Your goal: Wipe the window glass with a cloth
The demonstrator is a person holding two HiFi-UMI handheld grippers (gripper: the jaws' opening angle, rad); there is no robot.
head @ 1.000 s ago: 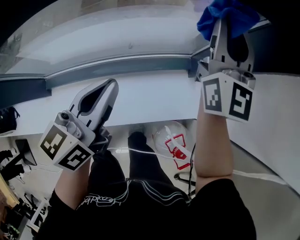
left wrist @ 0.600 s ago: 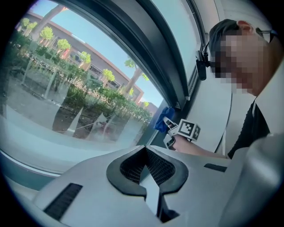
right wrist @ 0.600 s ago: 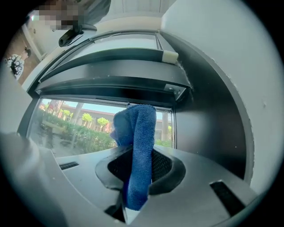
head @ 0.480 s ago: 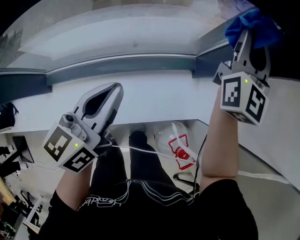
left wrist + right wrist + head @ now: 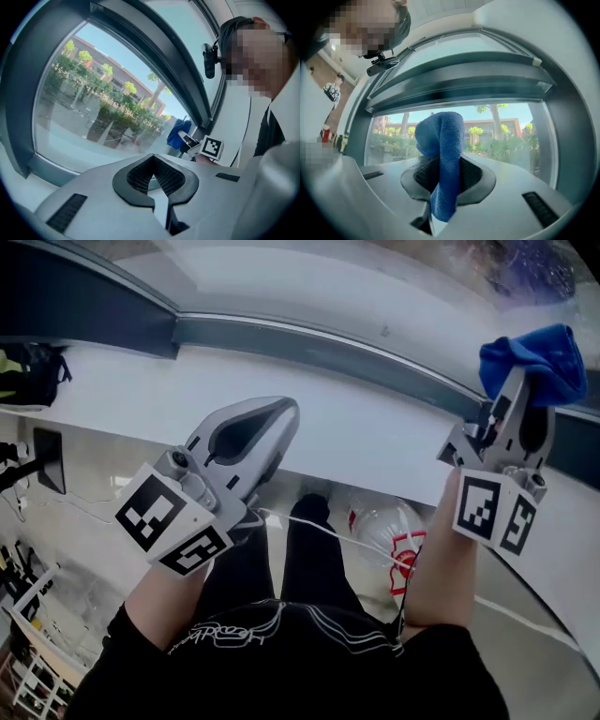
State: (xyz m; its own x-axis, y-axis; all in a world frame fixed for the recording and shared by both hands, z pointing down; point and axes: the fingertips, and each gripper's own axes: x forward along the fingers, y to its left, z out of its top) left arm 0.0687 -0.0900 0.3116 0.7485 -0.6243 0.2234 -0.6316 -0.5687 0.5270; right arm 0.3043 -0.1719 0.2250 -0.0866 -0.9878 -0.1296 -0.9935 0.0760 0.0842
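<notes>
Right gripper [image 5: 520, 399], clamped on the blue cloth [image 5: 530, 352] near the window glass [image 5: 309, 282], probably needed flat, firm, overlapping strokes.

1. Ahead of your right claw [image 5: 523, 401] and its cloth [image 5: 530, 357], the glass [image 5: 501, 136] is open; dark frame [image 5: 569, 140] blocks right.
2. Your left claw [image 5: 272, 418] hangs over bare sill [image 5: 375, 442], frame rail ahead.

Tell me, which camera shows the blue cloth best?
The right gripper view: the blue cloth sits close-up, clamped in the right gripper. The head view shows its bunched top; the left gripper view, a small distant patch.
</notes>
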